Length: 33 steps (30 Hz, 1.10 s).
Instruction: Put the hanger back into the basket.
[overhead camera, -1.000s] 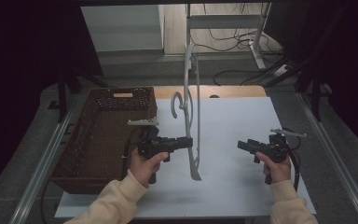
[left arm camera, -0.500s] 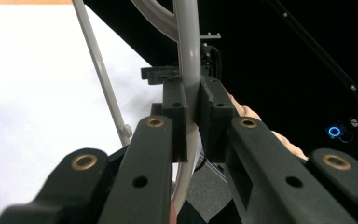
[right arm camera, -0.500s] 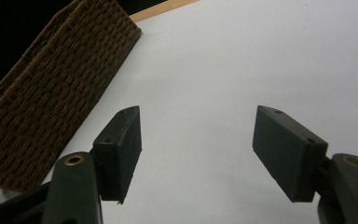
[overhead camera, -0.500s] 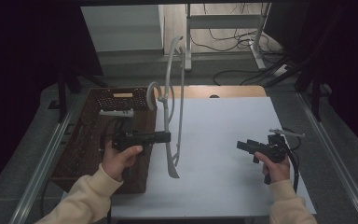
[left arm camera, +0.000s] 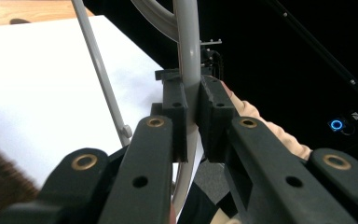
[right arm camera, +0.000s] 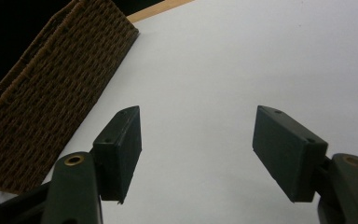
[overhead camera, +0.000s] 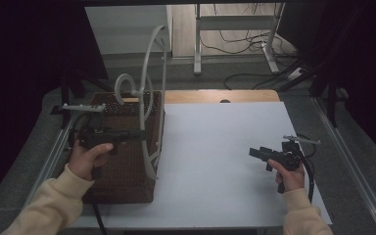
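The left gripper (overhead camera: 139, 135) has its fingers (left arm camera: 182, 116) clenched on the pale grey plastic clothes hanger (overhead camera: 149, 98). The hanger stands tall, long side up and down, hanging over the brown woven basket (overhead camera: 122, 171) on the white worktop (overhead camera: 215, 147). The right gripper (overhead camera: 254, 152), fingers released and empty, rests well apart.

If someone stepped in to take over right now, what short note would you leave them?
Left tool: shut on the pale grey plastic clothes hanger, held upright over the brown woven basket.
Right tool: open, holding nothing, low over the white table sheet.
Done: hanger is lifted off the sheet and brought to the basket.
Left: probably lower the hanger into the basket and let go.
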Each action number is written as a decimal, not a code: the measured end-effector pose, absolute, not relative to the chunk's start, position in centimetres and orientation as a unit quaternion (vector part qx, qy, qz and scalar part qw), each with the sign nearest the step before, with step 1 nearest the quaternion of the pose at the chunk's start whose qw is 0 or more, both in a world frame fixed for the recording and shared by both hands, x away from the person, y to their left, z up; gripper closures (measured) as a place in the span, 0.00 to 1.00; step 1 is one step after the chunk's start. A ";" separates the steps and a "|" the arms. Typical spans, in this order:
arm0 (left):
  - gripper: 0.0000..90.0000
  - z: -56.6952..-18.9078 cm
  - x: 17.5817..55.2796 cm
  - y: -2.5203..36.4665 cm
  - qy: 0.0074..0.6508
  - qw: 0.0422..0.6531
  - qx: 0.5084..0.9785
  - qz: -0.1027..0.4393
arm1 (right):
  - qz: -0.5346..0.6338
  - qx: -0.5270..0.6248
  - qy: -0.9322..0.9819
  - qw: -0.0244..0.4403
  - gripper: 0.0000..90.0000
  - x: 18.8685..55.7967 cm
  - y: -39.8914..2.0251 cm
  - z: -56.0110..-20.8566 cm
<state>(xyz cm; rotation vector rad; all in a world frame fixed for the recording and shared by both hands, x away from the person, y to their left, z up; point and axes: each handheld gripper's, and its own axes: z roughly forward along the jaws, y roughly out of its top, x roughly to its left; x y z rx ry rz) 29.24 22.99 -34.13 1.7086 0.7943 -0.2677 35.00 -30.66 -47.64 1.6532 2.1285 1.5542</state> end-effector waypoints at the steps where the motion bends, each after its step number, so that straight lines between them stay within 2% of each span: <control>1: 0.91 -34.1 29.2 23.4 0.339 0.579 0.733 -0.114 | 0.500 0.531 0.684 0.015 0.36 35.0 -30.7 -47.6; 17: 0.91 -34.2 30.1 30.3 0.361 0.536 0.756 -0.102 | 0.496 0.538 0.681 0.012 0.36 35.2 -30.7 -48.0; 33: 0.91 -35.5 31.3 34.4 0.367 0.470 0.799 -0.081 | 0.495 0.545 0.676 0.010 0.36 35.4 -30.9 -48.3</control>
